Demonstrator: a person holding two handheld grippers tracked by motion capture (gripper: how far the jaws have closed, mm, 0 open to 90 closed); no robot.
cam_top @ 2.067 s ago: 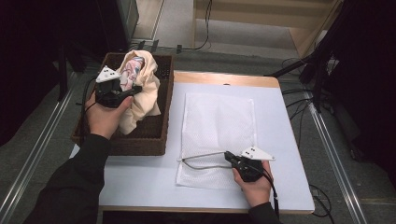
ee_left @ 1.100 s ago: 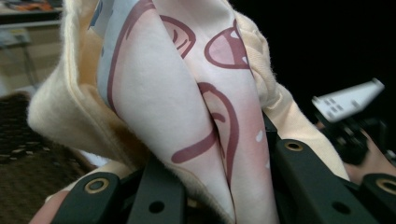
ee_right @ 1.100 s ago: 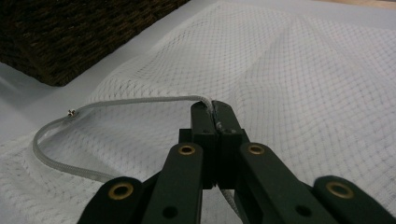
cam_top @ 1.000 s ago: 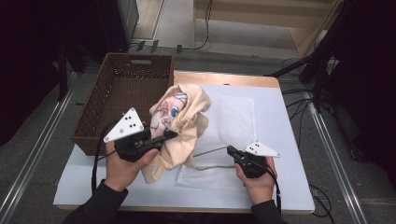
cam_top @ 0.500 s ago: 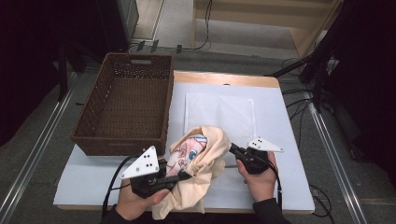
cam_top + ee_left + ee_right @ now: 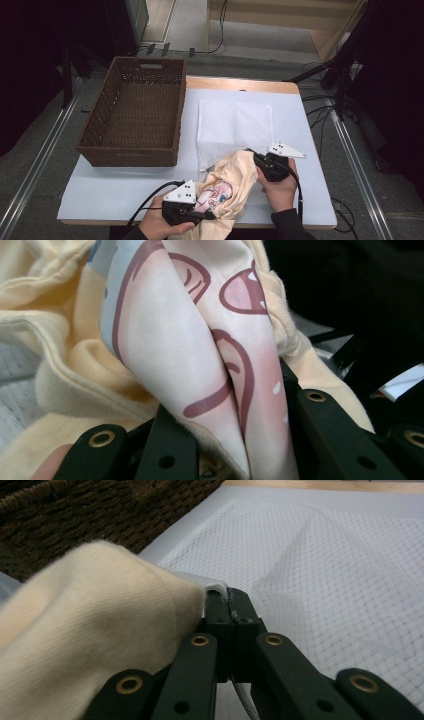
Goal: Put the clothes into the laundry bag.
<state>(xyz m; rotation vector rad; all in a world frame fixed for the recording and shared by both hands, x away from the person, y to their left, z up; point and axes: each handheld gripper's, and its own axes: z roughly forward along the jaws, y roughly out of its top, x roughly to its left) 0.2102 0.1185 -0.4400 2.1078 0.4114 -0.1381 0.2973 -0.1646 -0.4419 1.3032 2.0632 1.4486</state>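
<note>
— Where's the cream garment?

— Near edge of the tabletop, bunched in my left gripper, clamped on its printed fold. My right gripper pinches the mesh bag's near edge, jaws together. The wicker basket sits far left.

Left gripper low at the near table edge, gripped from below by the left hand, jaws pointing right, clamped on a bunch of cloth; grey plate on top, cable looping off to the left. Right gripper just right of it, held in the right hand, jaws pointing left and away, pressed tight together on a thin white mesh edge. Dark sleeve at the right wrist. Both forearms entering from the bottom, hands close together.
</note>
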